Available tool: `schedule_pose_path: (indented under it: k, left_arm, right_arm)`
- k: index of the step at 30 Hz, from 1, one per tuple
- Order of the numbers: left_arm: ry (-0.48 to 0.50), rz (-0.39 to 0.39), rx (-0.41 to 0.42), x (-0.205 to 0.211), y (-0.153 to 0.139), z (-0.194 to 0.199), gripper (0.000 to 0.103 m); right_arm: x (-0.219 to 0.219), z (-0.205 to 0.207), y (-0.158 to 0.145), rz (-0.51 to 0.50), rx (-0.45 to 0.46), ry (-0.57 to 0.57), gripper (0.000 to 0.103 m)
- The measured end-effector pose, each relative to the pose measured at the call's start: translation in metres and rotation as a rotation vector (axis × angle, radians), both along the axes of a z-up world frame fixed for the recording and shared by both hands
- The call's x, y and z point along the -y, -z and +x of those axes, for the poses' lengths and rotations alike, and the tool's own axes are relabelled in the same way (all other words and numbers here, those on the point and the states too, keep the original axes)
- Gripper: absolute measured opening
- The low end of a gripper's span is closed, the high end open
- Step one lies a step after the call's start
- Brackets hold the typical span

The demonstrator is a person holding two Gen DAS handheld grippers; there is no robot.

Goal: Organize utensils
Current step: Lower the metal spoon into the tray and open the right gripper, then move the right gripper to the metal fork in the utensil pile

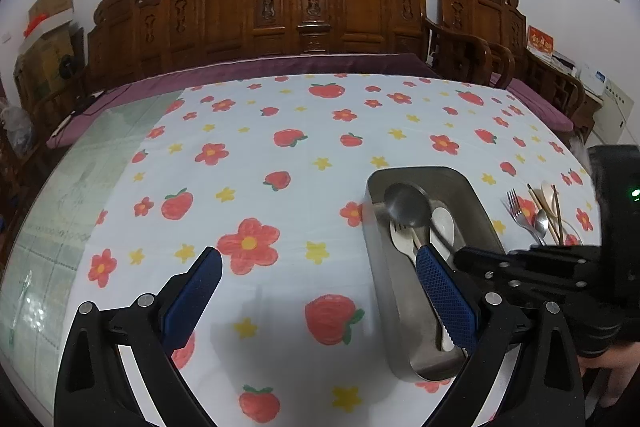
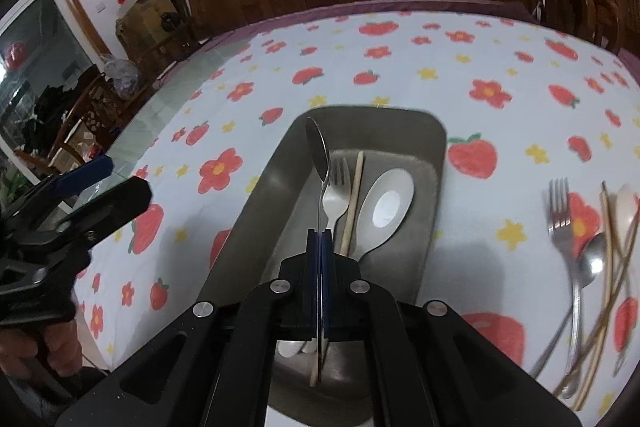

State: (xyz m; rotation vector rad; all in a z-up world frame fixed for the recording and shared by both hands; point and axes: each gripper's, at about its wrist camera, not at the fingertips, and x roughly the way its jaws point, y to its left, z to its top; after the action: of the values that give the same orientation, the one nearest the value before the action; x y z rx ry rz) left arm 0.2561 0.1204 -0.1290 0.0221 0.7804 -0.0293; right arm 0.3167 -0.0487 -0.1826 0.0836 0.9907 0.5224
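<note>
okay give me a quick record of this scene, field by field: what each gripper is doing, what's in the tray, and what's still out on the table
right gripper: shut on the handle of a steel spoon, held over the tray
left gripper: open, holding nothing, beside the tray
tray: rectangular grey metal tray on the flower-print tablecloth
in tray: steel fork, white spoon, pale chopstick
still out: loose pile of utensils on the cloth, with forks, a spoon and chopsticks

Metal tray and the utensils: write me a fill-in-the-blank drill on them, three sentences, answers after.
1. The right gripper is shut on a metal ____.
2. The white spoon lies inside the metal ____.
3. The left gripper holds nothing; its jaws stand ____.

Missing words: spoon; tray; open.
</note>
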Motion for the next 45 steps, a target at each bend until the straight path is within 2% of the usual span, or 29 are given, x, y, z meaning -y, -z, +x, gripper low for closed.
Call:
schedule_pose_path:
  k: [8, 19, 28, 33, 37, 43, 45]
  left_arm:
    - [-0.015, -0.004, 0.007, -0.004, -0.002, -0.001, 0.094]
    - [-0.006, -0.004, 0.013, 0.002, -0.003, -0.003, 0.094]
    - [0.043, -0.029, 0.043, 0.033, -0.010, -0.009, 0.094]
    - [0.082, -0.029, 0.052, 0.057, -0.010, -0.009, 0.094]
    - [0.105, -0.036, 0.054, 0.071, -0.009, -0.011, 0.094]
    - [0.141, -0.043, 0.051, 0.092, -0.006, -0.014, 0.094]
    - [0.158, -0.053, 0.049, 0.100, -0.005, -0.015, 0.094]
  right_arm:
    - [-0.010, 0.004, 0.016, 0.044, -0.064, -0.033, 0.006]
    - [0.005, -0.004, 0.000, 0.056, -0.004, -0.075, 0.008]
    - [0.063, -0.038, -0.043, -0.046, 0.178, -0.060, 0.008]
    - [0.104, -0.055, -0.054, -0.119, 0.248, -0.029, 0.008]
    - [0.135, -0.066, -0.053, -0.156, 0.266, 0.010, 0.016]
    - [0.178, -0.077, -0.046, -0.198, 0.262, 0.075, 0.018]
    - [0.189, -0.078, -0.042, -0.202, 0.261, 0.100, 0.026]
